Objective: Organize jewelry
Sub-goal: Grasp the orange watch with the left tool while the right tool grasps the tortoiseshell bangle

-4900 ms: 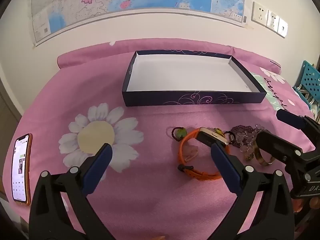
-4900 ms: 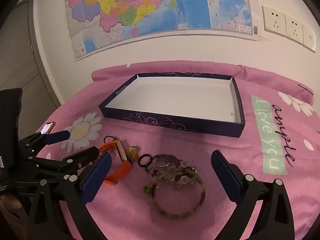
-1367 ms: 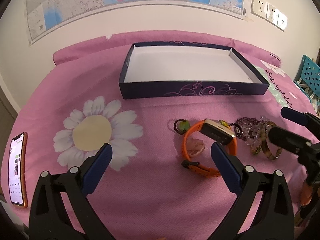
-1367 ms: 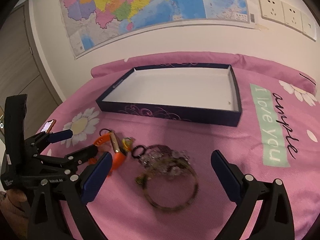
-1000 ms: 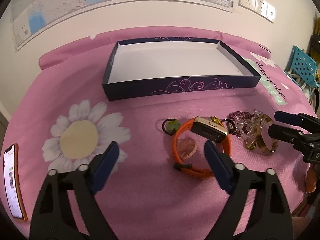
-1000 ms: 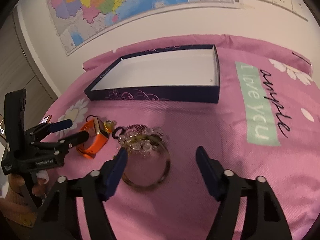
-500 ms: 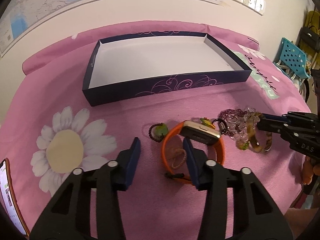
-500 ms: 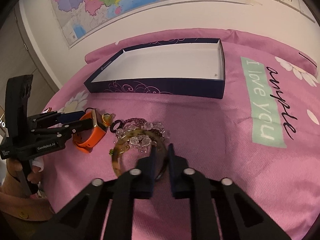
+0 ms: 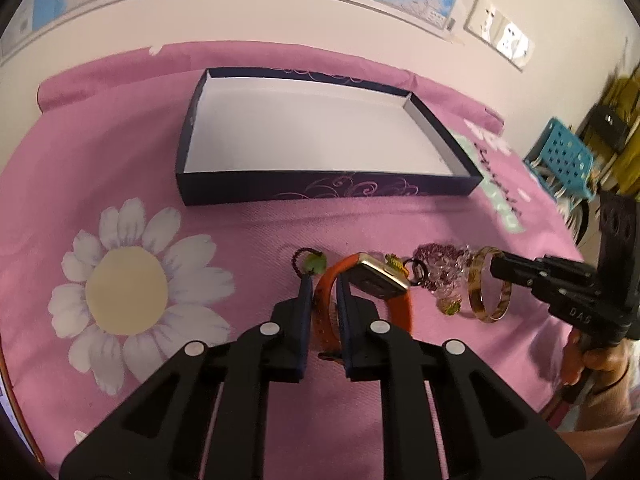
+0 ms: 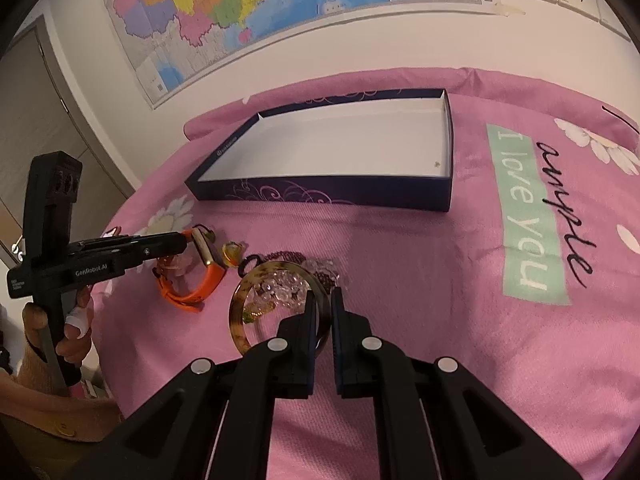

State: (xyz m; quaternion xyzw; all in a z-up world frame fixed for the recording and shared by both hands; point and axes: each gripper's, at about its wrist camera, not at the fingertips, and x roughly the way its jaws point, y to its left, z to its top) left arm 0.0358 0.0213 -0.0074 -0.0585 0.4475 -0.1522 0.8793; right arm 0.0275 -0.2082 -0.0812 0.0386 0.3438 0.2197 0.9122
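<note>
Two words, "GenRobot.AI", mark the left claw (image 10: 182,245) gripping the orange watch (image 10: 200,280).

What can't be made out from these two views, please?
- Left wrist view: the left gripper fingers cover the orange watch strap between them, so the contact itself is hidden.
- Right wrist view: the right gripper fingers cover the near rim of the tortoiseshell bangle.
- Both views: the bead cluster under the bangle is too tangled to count pieces.
- Left wrist view: the phone is cut off by the left edge.
</note>
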